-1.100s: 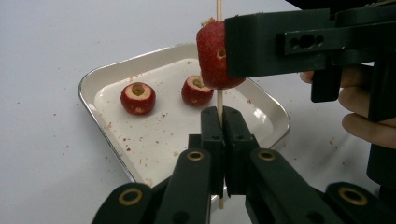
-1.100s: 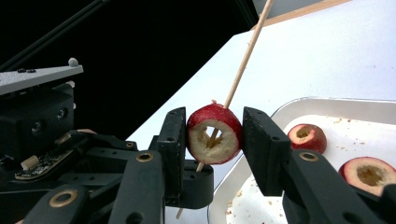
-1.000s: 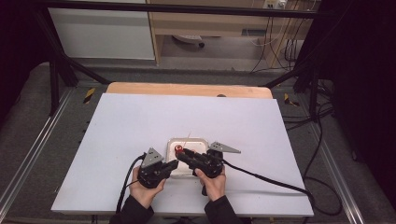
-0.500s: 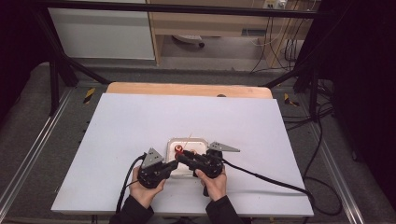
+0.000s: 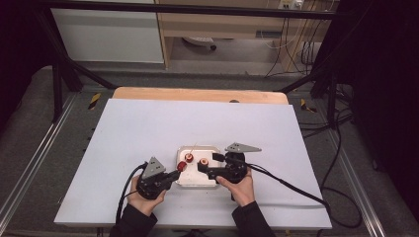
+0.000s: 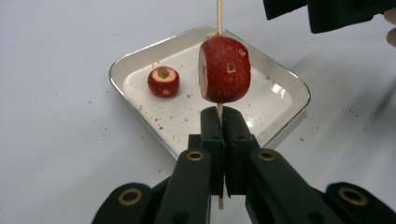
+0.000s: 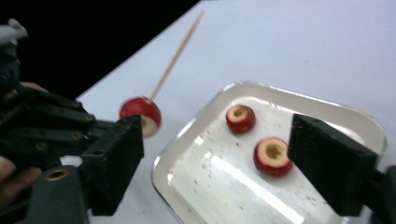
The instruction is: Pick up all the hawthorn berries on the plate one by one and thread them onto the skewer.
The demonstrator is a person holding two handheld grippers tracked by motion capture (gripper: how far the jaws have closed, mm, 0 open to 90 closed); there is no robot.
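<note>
Gripping a thin wooden skewer (image 6: 219,18), my left hand-held gripper (image 6: 219,122) has its jaws pressed together on the stick just below one red round hollowed fruit piece (image 6: 224,69) that is threaded on it. In the left gripper view the skewer stands upright and the threaded piece sits directly above the jaw tips, over the near edge of the shallow rectangular metal tray (image 6: 289,112). In the high view this hand-held gripper (image 5: 174,174) sits at the tray's (image 5: 197,184) left edge on the white surface (image 5: 148,128).

My right hand-held gripper (image 7: 224,163) stands wide; its jaws have just been opening, and they press on nothing. Between them, in the right gripper view, the tray (image 7: 299,100) lies below with two loose red cored fruit pieces in it: one (image 7: 240,118) nearer the far rim, the other (image 7: 272,156) close to the jaw on the right side of that view, not touching it as far as I can tell. The two pieces lie near each other but apart. Red crumbs are scattered across the tray floor. In the high view my right hand-held gripper (image 5: 210,165) is over the tray's right portion.
</note>
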